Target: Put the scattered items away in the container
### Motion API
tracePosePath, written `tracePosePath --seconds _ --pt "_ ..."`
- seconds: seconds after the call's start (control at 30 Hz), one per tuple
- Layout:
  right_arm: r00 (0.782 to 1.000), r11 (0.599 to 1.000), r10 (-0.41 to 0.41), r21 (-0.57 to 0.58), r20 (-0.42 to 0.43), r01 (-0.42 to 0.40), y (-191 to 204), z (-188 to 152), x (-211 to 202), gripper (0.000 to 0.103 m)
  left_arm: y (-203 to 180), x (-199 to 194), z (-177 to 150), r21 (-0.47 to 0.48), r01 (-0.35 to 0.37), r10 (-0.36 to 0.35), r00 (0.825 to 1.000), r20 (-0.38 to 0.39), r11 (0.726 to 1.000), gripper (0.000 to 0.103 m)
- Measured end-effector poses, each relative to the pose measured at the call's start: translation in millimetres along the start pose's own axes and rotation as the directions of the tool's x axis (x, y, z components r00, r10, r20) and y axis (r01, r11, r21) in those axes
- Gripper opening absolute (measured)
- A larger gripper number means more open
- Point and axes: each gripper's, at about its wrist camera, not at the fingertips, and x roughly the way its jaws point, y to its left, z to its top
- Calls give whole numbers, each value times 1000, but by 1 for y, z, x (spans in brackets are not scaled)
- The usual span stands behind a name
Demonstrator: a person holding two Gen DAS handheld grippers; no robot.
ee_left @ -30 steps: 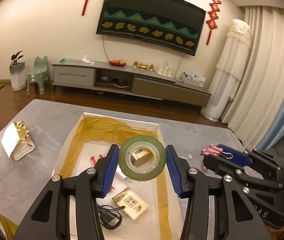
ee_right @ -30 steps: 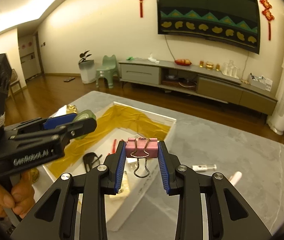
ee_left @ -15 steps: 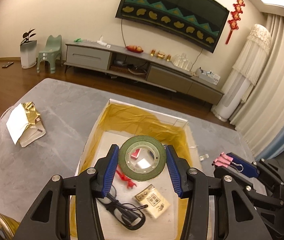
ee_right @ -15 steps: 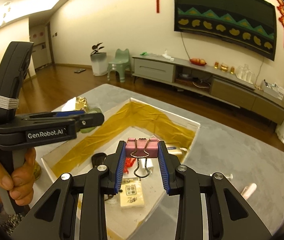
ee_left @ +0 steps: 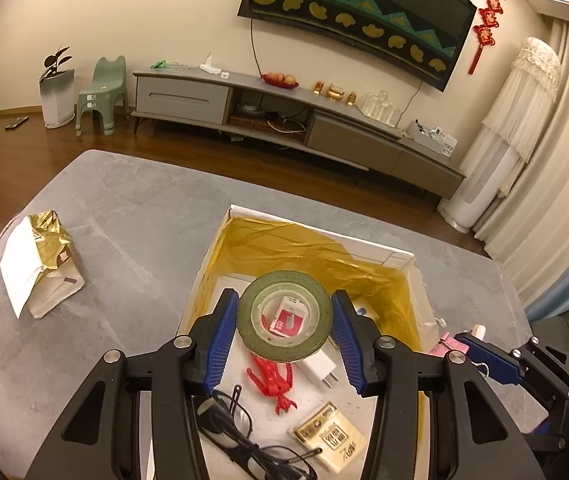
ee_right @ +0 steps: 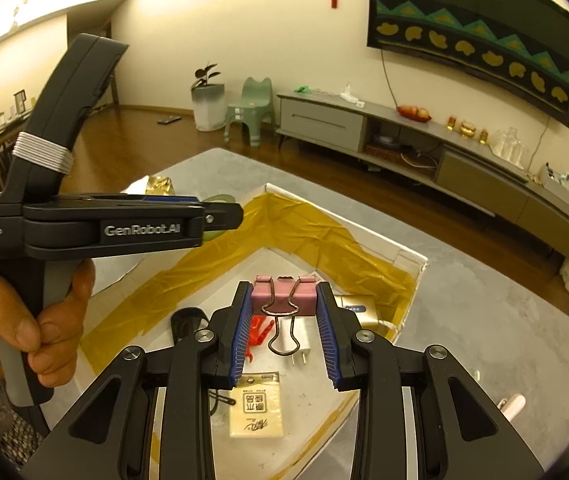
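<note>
- L gripper (ee_left: 284, 334) clamped on green tape roll (ee_left: 284, 316), over box (ee_left: 220, 264).
- R gripper (ee_right: 284, 332) pinching pink binder clip (ee_right: 284, 294), over same box.

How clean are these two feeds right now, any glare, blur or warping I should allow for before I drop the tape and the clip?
Left wrist view: warm, even light, sharp on the green tape roll and the box; fisheye bends the TV cabinet, and the corners go black. Right wrist view: sharp on the pink binder clip; a bright ceiling light washes out the upper left, with the same bowing of straight lines.
</note>
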Motion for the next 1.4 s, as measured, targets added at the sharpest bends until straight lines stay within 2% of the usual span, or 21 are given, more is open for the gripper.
tracePosePath --seconds 0.2,0.6,0.8,1.17,1.27,1.37,1.4 --pt "999 1000 12 -6 -31 -12 -6 1 12 33 -3 20 10 -3 14 -14 1000 -13 1000 49" --pt "996 999 42 -13 -84 -43 -11 -3 24 33 -17 51 19 75 -109 109 994 8 991 49" --pt "992 998 62 -14 -110 -64 -9 -8 32 34 -6 74 23 37 -115 116 992 -44 993 49" --pt "988 998 65 20 -142 -63 -18 -15 45 34 -6 106 21 36 -138 141 985 -99 990 49" --pt "988 997 72 28 -134 -69 -21 -16 45 34 -7 108 22 31 -137 139 986 -96 990 49" --pt "990 996 74 52 -120 -68 -23 -15 45 45 -10 110 20 41 -156 159 983 -94 987 52" --pt "990 996 76 61 -121 -69 -25 -15 44 45 -11 111 19 48 -157 161 982 -98 986 53"
